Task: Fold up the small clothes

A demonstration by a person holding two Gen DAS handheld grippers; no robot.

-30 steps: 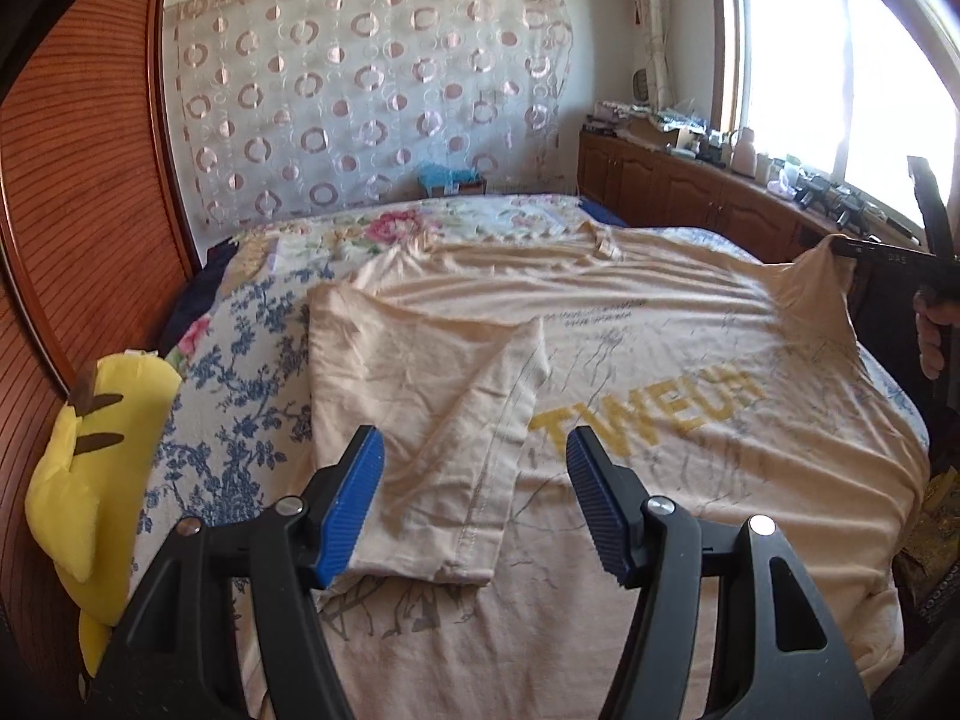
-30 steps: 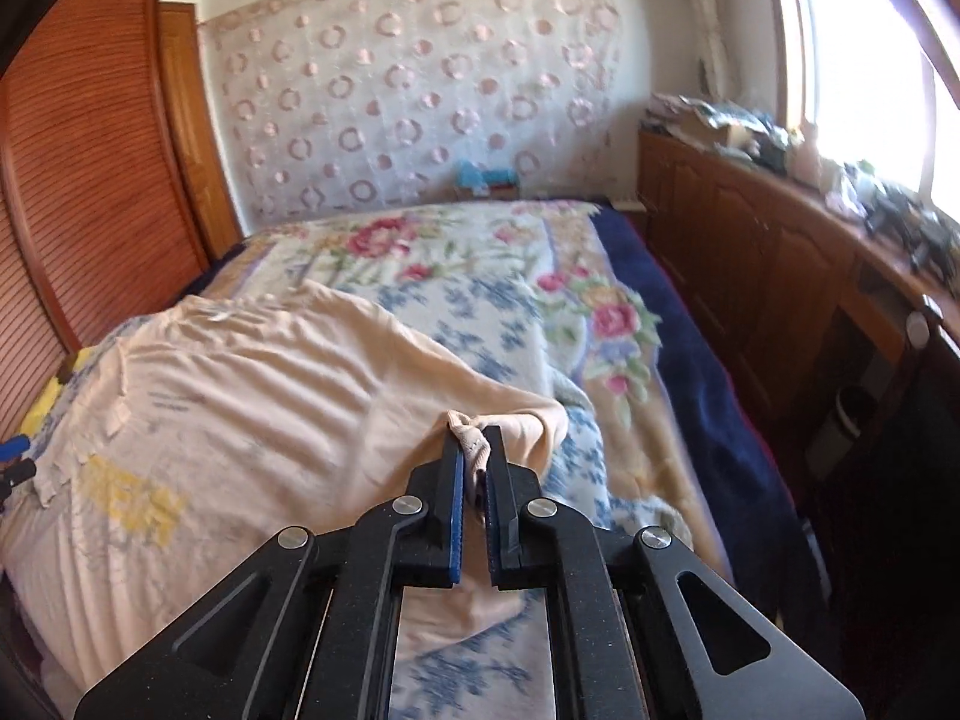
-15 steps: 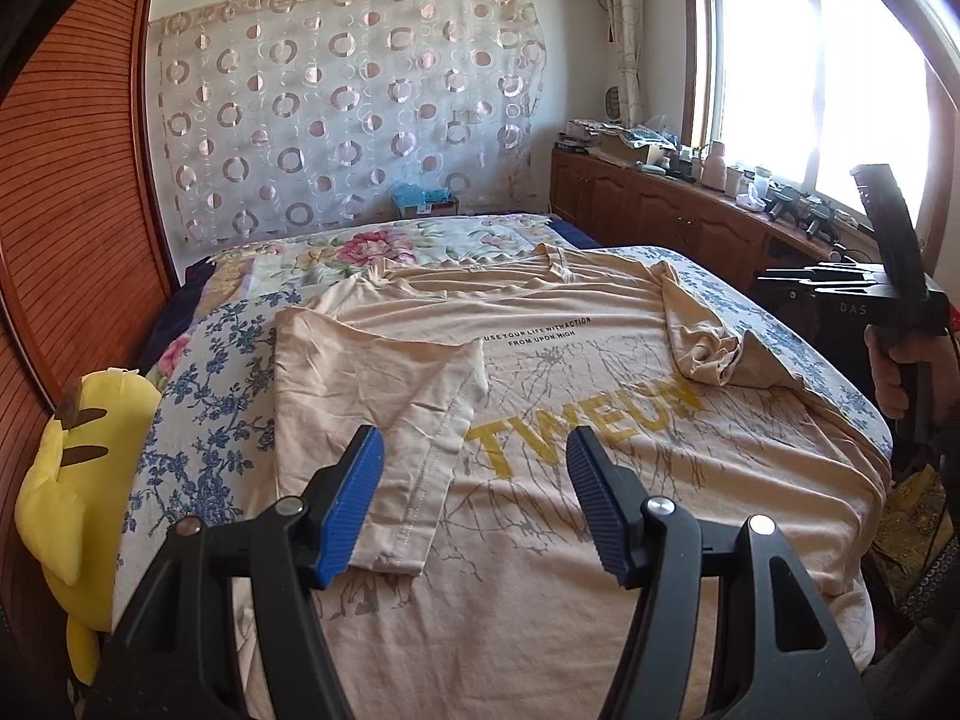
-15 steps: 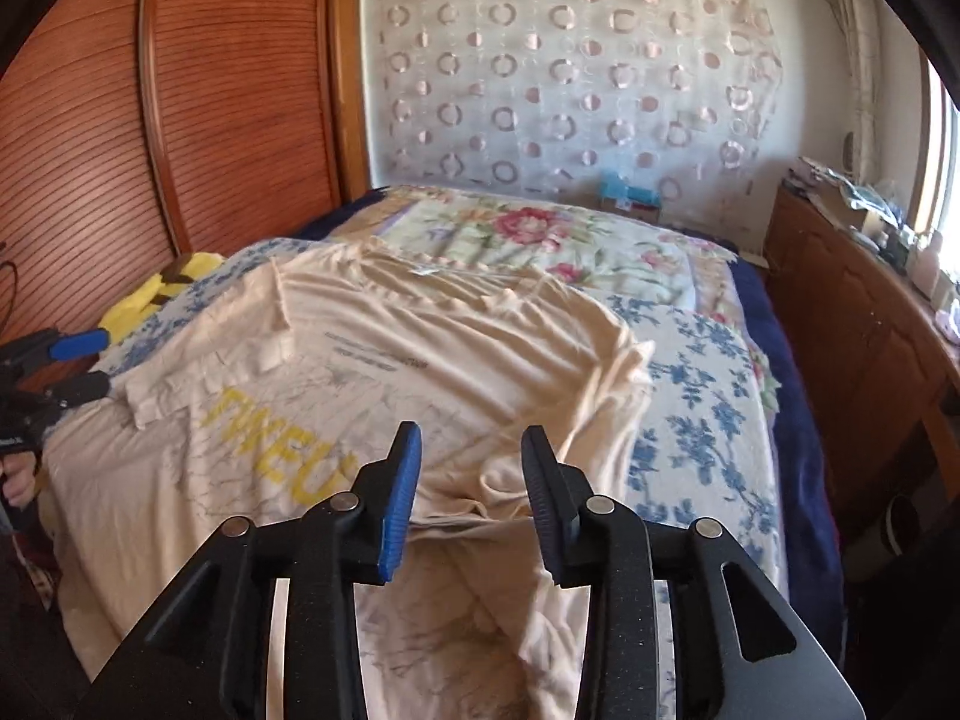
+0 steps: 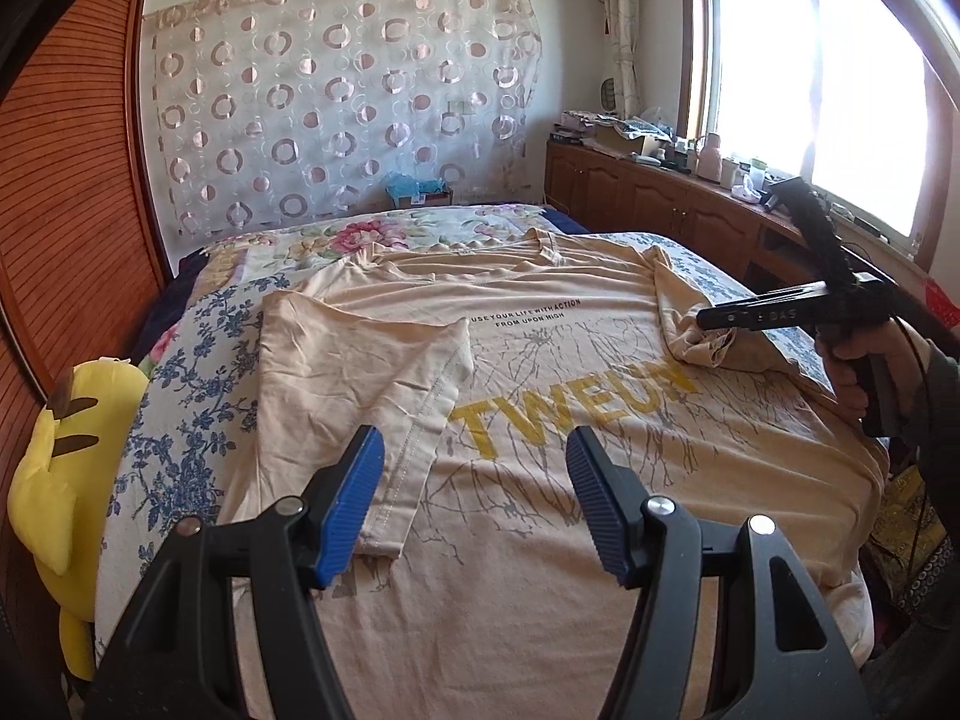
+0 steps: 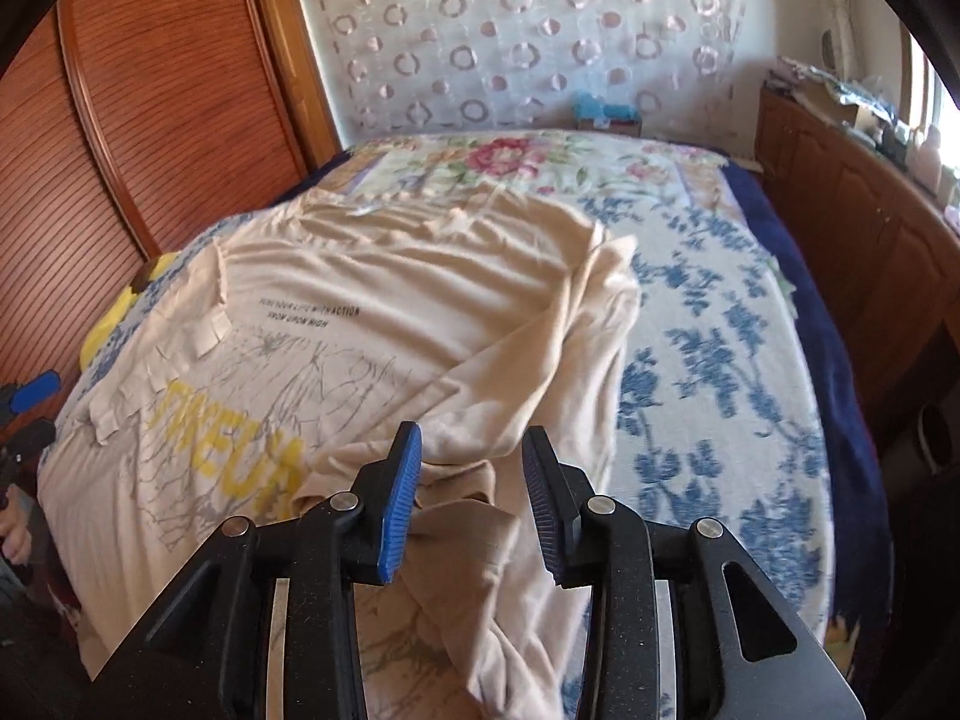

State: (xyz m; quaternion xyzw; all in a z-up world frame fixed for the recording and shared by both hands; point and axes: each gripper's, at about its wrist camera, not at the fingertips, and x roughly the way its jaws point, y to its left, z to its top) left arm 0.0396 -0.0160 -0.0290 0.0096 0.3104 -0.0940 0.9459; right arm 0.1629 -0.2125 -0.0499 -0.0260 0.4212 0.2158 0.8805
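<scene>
My left gripper hangs with its jaws wide apart, while my right gripper, tilted downward, has its jaws parted, gripping nothing.

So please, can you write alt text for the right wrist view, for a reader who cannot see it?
The right gripper hovers with open jaws over the bunched sleeve of a beige T-shirt spread on a bed with a blue-flowered cover. Behind are a wooden wardrobe and a circle-patterned curtain.
</scene>
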